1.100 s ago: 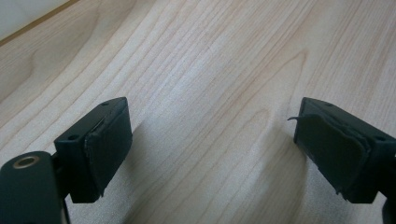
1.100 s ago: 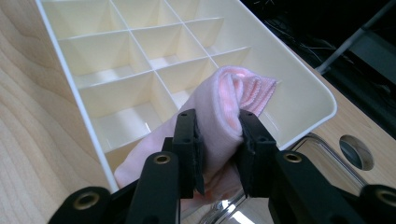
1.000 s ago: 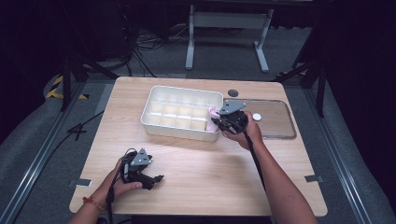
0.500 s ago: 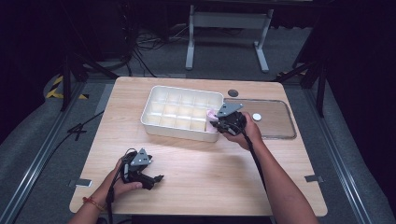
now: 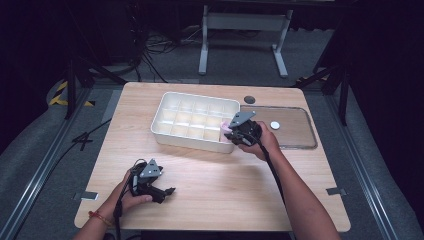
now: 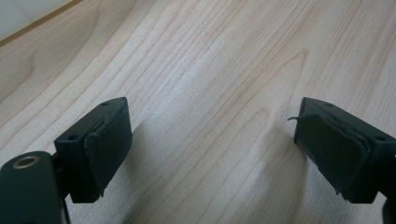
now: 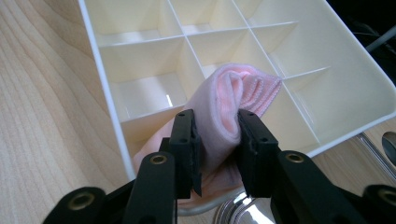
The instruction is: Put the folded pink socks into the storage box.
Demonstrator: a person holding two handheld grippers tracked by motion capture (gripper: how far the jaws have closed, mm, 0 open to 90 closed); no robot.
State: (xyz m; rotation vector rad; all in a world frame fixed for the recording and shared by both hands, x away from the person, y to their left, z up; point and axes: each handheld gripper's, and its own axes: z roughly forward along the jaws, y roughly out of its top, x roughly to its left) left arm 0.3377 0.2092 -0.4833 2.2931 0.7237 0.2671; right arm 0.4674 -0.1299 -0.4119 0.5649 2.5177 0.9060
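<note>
Pinching the pink cloth (image 7: 223, 122) mid-fold at lower centre of frame, the right gripper (image 7: 215, 135) is holding it over the tray (image 7: 351, 56) edge cell — soft, light, floppy, so grip the bunched fold; left gripper (image 6: 212, 154) jaws are sitting spread, empty.

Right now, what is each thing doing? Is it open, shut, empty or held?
Right gripper: shut on the pink cloth, at the box's near corner.
Pink cloth: folded, pinched between the jaws, poking over a compartment.
White divided box: lid off, compartments in view empty.
Left gripper: open, nothing between its jaws, low over the table.
Clear lid: lying flat beside the box.
</note>
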